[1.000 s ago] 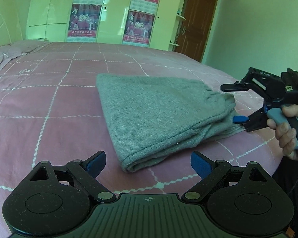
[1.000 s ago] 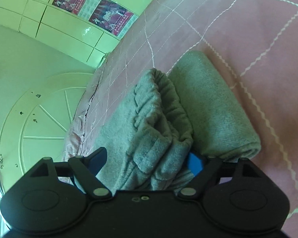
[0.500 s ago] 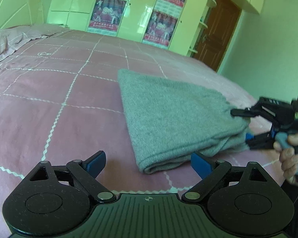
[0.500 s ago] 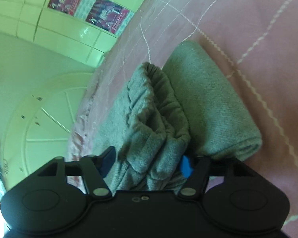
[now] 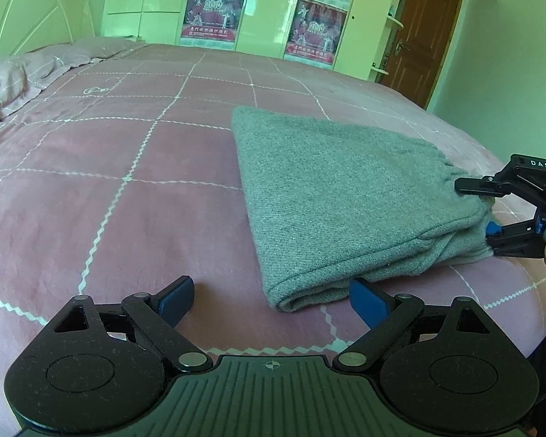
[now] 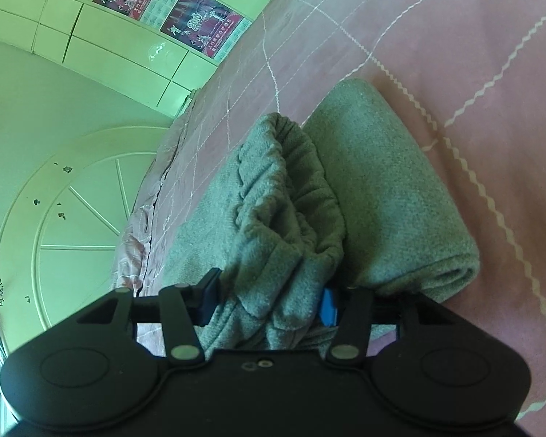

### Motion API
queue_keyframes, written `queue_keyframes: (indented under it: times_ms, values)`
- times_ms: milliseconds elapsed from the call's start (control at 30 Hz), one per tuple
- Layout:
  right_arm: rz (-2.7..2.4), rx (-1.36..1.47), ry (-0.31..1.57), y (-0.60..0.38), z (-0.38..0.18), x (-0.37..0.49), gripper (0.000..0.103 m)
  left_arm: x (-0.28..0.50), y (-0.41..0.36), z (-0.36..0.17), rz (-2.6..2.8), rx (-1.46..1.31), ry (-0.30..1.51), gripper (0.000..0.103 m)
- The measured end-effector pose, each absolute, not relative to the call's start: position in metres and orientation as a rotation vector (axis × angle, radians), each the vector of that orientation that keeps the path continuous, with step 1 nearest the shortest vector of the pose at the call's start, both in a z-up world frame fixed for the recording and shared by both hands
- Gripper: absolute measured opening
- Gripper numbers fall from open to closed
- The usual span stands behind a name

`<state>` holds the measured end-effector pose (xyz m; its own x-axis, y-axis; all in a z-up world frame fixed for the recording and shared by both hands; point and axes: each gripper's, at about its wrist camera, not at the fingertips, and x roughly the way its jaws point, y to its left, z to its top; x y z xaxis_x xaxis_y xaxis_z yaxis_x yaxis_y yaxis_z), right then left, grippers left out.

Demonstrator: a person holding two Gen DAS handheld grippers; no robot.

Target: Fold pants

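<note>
Grey pants (image 5: 338, 196) lay folded into a compact stack right of center on the pink checked bed (image 5: 127, 153), the gathered waistband (image 6: 291, 196) at the stack's right end. The right gripper (image 6: 267, 300) had its fingers closed in on that bunched waistband, gripping it (the fold looked largely done, with perhaps a final tuck or straightening left). The left gripper (image 5: 269, 300), at the bottom of its frame, stood wide apart and held nothing, just short of the stack's near corner.
</note>
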<state>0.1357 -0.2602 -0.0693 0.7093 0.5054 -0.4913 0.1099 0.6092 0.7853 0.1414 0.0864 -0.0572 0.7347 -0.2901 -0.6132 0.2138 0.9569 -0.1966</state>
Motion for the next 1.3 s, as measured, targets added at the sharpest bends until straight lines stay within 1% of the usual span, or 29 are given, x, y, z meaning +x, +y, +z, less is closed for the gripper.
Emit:
queue_keyframes:
  times_ms: [400,867,900,967,1033,1133,1300]
  values:
    - [0.257,0.906,0.773,-0.259,-0.069,0.135,0.046,0.142,0.086,-0.056,-0.277,-0.116,0.684,0.092]
    - [0.264,0.901,0.776,-0.259,-0.068,0.135,0.047,0.141,0.101,-0.057,-0.272,-0.228,0.653,0.092]
    - [0.265,0.898,0.777,-0.259,-0.068,0.135,0.046,0.142,0.102,-0.058,-0.27,-0.234,0.657,0.092]
    - [0.268,0.86,0.781,-0.257,-0.064,0.136,0.038,0.142,0.099,-0.059,-0.267,-0.228,0.659,0.092]
    - [0.285,0.842,0.749,-0.255,-0.055,0.135,0.035,0.142,0.095,-0.06,-0.307,-0.219,0.673,0.092]
    - [0.298,0.809,0.706,-0.25,-0.041,0.135,0.035,0.142,0.087,-0.059,-0.335,-0.185,0.677,0.092]
    - [0.32,0.787,0.678,-0.244,-0.026,0.137,0.035,0.14,0.086,-0.058,-0.327,-0.207,0.658,0.092]
